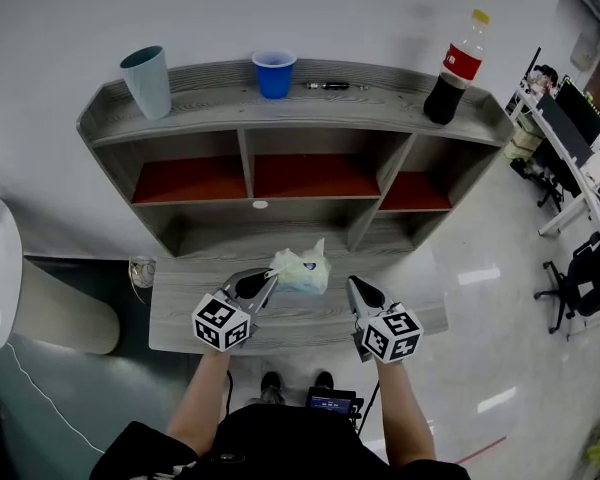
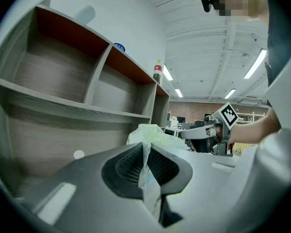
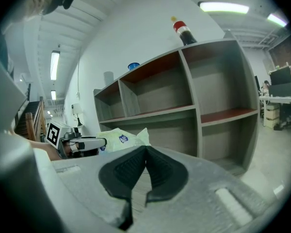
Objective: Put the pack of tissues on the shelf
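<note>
Picked up but not yet placed: pack of tissues (image 1: 302, 268) pinched by a thin fold of its wrapper in the clenched left gripper (image 1: 268, 281), held in front of the shelf (image 1: 310, 108) and over the tabletop (image 1: 310, 320), short of the low open bay. Right gripper (image 1: 354, 286) clenched on nothing, just beside the pack. Left to do, by the look of it: carrying the pack forward onto one of the boards, letting go, backing off. Hard to tell whether lifted clear of the tabletop or brushing it. No telling which bay is meant. Underside of the pack hidden behind the jaws in both gripper views. Print on the wrapper too small to read.
</note>
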`<state>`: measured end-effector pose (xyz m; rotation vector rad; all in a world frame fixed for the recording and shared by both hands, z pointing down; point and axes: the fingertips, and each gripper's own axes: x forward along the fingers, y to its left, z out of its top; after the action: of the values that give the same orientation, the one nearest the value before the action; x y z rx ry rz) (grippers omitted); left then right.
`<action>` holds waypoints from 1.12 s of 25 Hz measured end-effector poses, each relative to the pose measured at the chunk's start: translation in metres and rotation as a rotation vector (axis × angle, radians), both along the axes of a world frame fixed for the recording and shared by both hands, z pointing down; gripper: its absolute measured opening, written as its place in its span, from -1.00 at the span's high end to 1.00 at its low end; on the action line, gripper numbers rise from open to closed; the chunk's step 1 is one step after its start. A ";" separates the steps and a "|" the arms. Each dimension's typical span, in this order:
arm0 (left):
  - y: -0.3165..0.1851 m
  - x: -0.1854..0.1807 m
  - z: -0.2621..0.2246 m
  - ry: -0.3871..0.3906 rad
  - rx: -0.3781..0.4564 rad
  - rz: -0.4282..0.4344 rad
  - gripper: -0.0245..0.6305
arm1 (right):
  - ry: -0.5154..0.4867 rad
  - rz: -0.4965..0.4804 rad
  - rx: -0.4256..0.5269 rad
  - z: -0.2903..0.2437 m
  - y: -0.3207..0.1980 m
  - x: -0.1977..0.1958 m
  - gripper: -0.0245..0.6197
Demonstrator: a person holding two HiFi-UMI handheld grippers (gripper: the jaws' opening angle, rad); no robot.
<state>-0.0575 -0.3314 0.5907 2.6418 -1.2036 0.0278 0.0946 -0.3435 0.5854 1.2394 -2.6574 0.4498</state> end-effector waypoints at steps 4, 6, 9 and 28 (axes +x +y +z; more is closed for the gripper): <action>-0.005 0.008 0.000 -0.003 -0.005 -0.042 0.88 | -0.002 -0.047 -0.002 0.000 -0.011 0.007 0.93; -0.009 0.014 -0.001 -0.002 -0.005 -0.060 0.88 | -0.003 -0.071 -0.004 0.000 -0.017 0.010 0.93; -0.012 0.021 -0.002 -0.003 -0.004 -0.083 0.88 | -0.003 -0.110 -0.004 0.000 -0.026 0.012 0.93; -0.020 0.037 -0.013 -0.045 0.030 -0.162 0.88 | -0.036 -0.220 0.010 -0.004 -0.041 0.001 0.93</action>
<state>-0.0204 -0.3510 0.5777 2.5721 -1.4399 0.0409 0.0953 -0.3842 0.5810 0.9336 -2.7875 0.4287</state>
